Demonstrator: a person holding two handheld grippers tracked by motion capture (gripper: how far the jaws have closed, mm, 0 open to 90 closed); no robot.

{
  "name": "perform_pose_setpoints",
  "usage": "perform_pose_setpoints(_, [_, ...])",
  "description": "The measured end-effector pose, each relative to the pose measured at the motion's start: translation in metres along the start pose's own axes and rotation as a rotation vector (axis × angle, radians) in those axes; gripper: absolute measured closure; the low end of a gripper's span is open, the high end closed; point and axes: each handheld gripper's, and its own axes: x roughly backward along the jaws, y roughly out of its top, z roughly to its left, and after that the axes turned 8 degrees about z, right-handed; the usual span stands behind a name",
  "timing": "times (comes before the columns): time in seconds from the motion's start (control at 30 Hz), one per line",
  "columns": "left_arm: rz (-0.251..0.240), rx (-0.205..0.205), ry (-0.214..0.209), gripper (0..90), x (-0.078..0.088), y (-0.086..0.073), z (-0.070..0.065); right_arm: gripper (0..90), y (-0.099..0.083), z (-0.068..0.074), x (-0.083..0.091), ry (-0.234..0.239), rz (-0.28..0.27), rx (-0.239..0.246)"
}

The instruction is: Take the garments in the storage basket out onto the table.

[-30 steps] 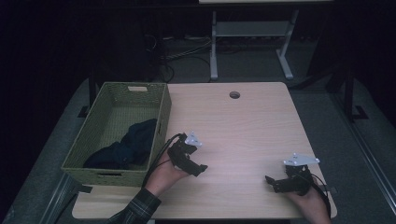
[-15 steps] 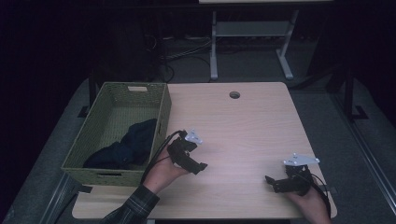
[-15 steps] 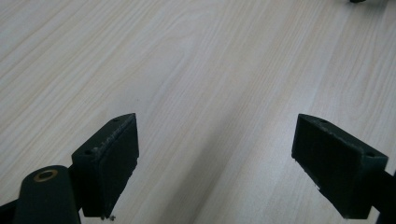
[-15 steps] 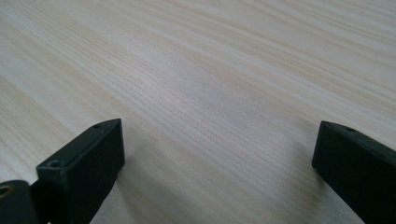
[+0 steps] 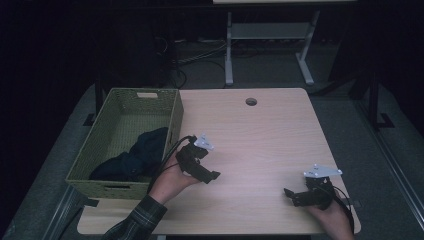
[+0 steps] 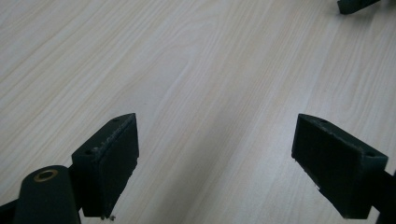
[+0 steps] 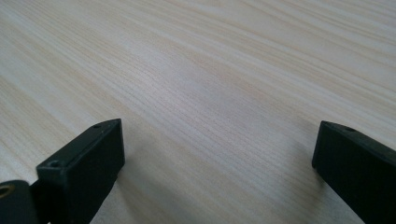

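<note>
Taking the woven green basket (image 5: 172, 117) as your landmark, it is sitting at the far left of the counter (image 5: 260, 135), hanging partly over the counter's left edge, and a dark bundle of cloth (image 5: 135, 155) is lying inside it, heaped toward the near right corner of the basket floor and leaning up against the right wall. Just to the right of the basket's near right corner, you are holding the left gripper (image 5: 212, 176) in your left hand (image 5: 170, 180), close to the basket wall but not touching it, with its fingers pointing away from the basket, toward the lower right. In the left gripper view those fingers (image 6: 109, 163) are standing wide apart over bare pale wood, with nothing between them. Your plaid sleeve (image 5: 137, 220) is coming in below the basket's near wall. Further right of the basket, a small round hole (image 5: 251, 102) is sitting in the counter near its far edge. Well apart from the basket, close to the counter's near right corner, you are holding the right gripper (image 5: 290, 194) low over the wood, its fingers pointing back toward the basket. In the right gripper view its fingers (image 7: 88, 163) are also spread wide, framing plain wood grain and gripping nothing. The cloth is lying in the basket, away from both grippers.
</note>
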Motion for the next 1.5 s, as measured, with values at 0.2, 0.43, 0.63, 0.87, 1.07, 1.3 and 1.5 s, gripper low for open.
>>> perform_pose_setpoints(0.2, [-0.01,0.011,-0.013,14.6,0.005,0.001,0.001,2.0,0.0,0.0,0.0,0.0,0.0,0.0])
perform_pose_setpoints(0.43, [-0.018,0.012,-0.034,14.9,0.012,0.002,0.003,2.0,0.0,0.0,0.0,-0.002,-0.001,0.0])
perform_pose_setpoints(0.63, [-0.03,0.021,-0.034,14.9,0.018,0.004,0.005,2.0,0.0,0.0,0.0,-0.002,-0.002,0.0])
perform_pose_setpoints(0.87, [-0.026,0.012,-0.033,14.9,0.024,0.006,0.007,2.0,0.0,0.0,0.0,-0.001,-0.002,-0.001])
perform_pose_setpoints(1.07, [-0.013,0.0,-0.031,14.9,0.028,0.008,0.008,2.0,0.0,0.0,0.0,-0.002,-0.002,-0.001])
perform_pose_setpoints(1.3, [-0.02,0.011,-0.029,14.9,0.034,0.009,0.012,2.1,0.0,0.0,0.0,-0.002,-0.002,-0.001])
perform_pose_setpoints(1.5, [-0.006,0.001,-0.022,14.9,0.042,0.01,0.014,2.0,0.0,0.0,0.0,-0.001,-0.003,-0.001])
